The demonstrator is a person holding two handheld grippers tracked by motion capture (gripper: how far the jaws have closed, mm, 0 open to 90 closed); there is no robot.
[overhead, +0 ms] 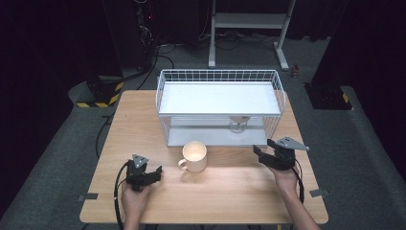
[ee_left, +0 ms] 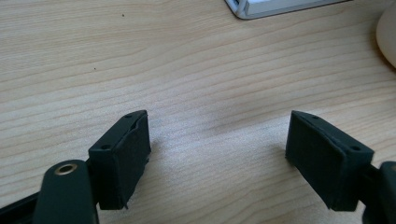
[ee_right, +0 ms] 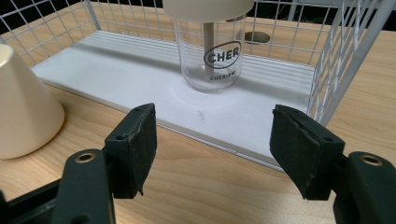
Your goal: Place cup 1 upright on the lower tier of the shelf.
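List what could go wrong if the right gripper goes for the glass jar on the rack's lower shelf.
1. The glass jar stands under the upper shelf of the wire rack; a steep lift could knock its lid against it.
2. The right gripper is open at the shelf's edge; its jaws may catch the side mesh.
3. The cream mug stands close by and could be bumped.

The high view looked forward and down over the whole wooden table (overhead: 225, 184) from the near side. The left gripper view sat low and close over bare tabletop, catching the cream mug (ee_left: 387, 37) at its right edge. The right gripper view, also low, faced the white wire rack (ee_right: 345, 51) and shared that mug.
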